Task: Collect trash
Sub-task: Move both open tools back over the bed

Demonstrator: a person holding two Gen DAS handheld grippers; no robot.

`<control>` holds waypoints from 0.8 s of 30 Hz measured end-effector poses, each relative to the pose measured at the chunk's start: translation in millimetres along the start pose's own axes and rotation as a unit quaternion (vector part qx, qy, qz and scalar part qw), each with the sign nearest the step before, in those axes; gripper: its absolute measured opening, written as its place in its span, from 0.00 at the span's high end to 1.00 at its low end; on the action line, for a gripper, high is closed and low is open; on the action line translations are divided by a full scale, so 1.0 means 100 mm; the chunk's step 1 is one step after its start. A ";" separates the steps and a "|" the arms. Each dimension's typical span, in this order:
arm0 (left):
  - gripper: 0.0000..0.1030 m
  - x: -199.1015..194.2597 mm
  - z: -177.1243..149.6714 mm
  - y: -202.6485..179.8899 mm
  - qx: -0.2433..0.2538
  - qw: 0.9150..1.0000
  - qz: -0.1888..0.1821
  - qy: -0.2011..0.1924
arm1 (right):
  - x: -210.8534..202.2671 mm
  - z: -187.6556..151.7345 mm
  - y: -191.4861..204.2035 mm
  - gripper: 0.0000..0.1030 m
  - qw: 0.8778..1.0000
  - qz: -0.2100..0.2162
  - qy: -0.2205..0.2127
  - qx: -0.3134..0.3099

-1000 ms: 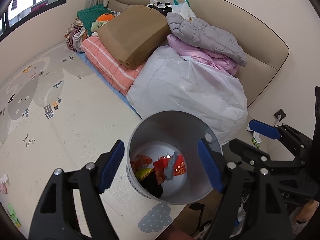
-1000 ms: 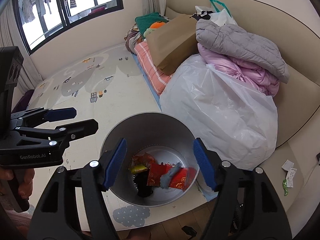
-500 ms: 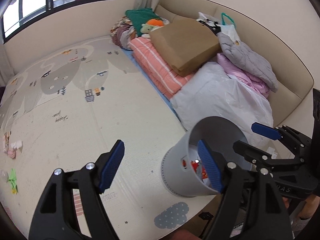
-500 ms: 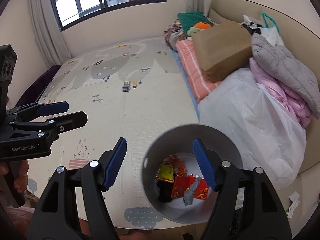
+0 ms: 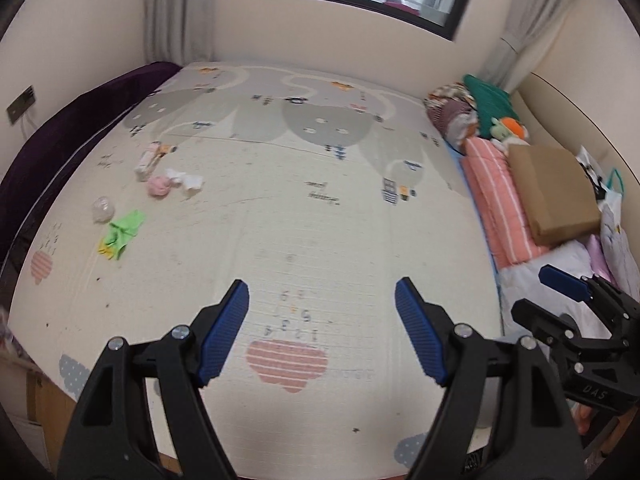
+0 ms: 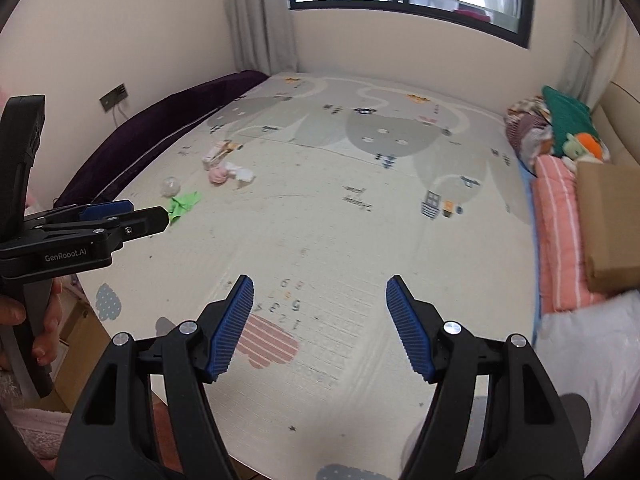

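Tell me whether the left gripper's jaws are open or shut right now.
Open. The left gripper shows its blue-padded jaws spread wide, with only the patterned play mat between them.

we see our right gripper [image 6: 320, 320] with jaws wide and nothing between them, above the play mat [image 6: 340, 220]. our left gripper [image 6: 132, 216] juts in at the left edge. green scrap [image 6: 184, 203], a pink wad [image 6: 218, 176] (slightly blurred) and white tissue [image 6: 242, 175] lie far left.

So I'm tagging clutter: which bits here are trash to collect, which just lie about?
Trash: green wrapper, clear ball, pink wad, white tissue, pink packet.
Lying about: cardboard box, striped blanket, plush toy.
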State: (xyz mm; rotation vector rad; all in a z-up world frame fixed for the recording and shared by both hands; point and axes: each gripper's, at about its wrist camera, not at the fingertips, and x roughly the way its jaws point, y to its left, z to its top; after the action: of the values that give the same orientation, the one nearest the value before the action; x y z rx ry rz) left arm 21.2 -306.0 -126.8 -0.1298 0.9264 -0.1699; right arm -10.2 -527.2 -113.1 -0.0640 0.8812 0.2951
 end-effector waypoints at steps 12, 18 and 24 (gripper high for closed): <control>0.27 0.13 0.37 2.58 -0.014 0.997 0.070 0.013 | 1.54 0.96 2.28 0.35 0.997 0.054 0.043 -0.023; 0.27 0.57 0.40 3.63 -0.069 0.992 0.092 0.050 | 2.43 1.35 3.15 0.35 0.993 0.093 0.049 -0.051; 0.27 1.07 0.36 4.28 -0.112 0.987 0.102 0.049 | 3.38 1.56 3.66 0.35 0.988 0.109 0.059 -0.087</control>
State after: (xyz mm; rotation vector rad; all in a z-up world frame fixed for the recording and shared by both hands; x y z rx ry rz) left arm 151.2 92.7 -268.0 -0.2344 1.0484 0.1203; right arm 206.3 -72.7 -249.4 -0.1486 0.9797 0.5775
